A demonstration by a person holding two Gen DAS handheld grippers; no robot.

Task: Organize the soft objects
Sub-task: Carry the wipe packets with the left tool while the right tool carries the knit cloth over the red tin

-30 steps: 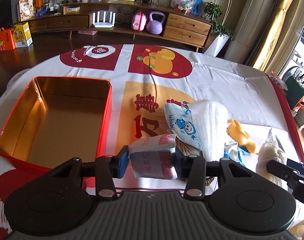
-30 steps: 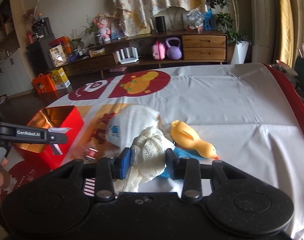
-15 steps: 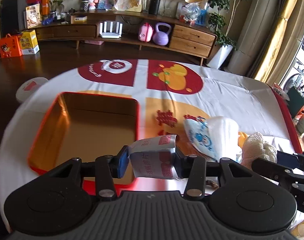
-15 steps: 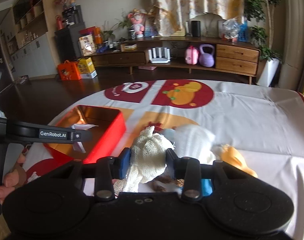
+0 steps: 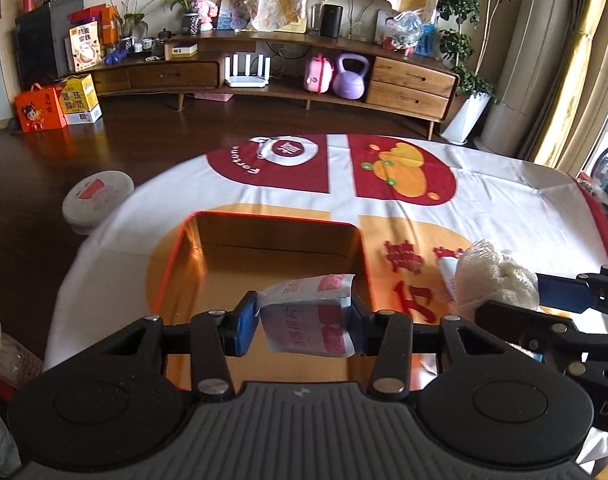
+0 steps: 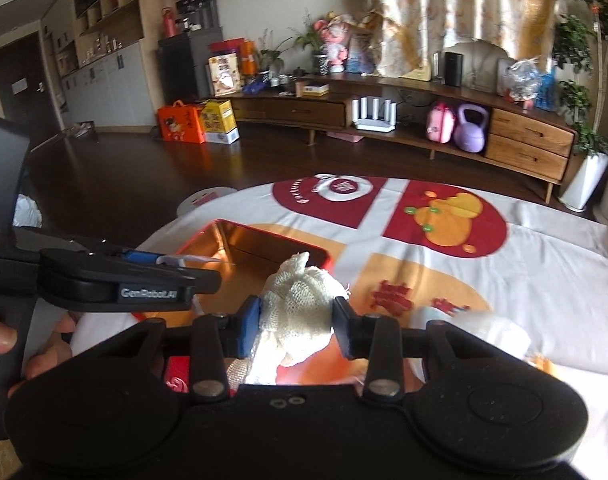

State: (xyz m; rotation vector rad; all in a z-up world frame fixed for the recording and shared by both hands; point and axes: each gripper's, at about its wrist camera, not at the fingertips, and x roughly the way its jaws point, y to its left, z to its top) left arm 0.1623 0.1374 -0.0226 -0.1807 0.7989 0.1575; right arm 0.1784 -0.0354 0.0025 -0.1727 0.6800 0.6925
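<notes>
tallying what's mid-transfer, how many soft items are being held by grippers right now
2. The white and red packet is pinched in the left gripper over the red tin. The cream knitted cloth is in the right gripper. More may lie hidden behind the grippers.

A: Any writing you can make out?

B: "GenRobot.AI" in pale letters on the side of the left gripper (image 6: 176, 276), seen from the right wrist camera.

A: And the packet (image 5: 308, 320) clamped in it?

B: Red Chinese characters on white and red patches, too distorted to read.

A: The tablecloth (image 5: 504, 200)?

B: A curved word on the red circle that begins "Fortun", and large red Chinese characters on the orange patch. I cannot read them for certain.

A: The boxes (image 5: 60, 102) on the floor?

B: Printed, but too small to read.
</notes>
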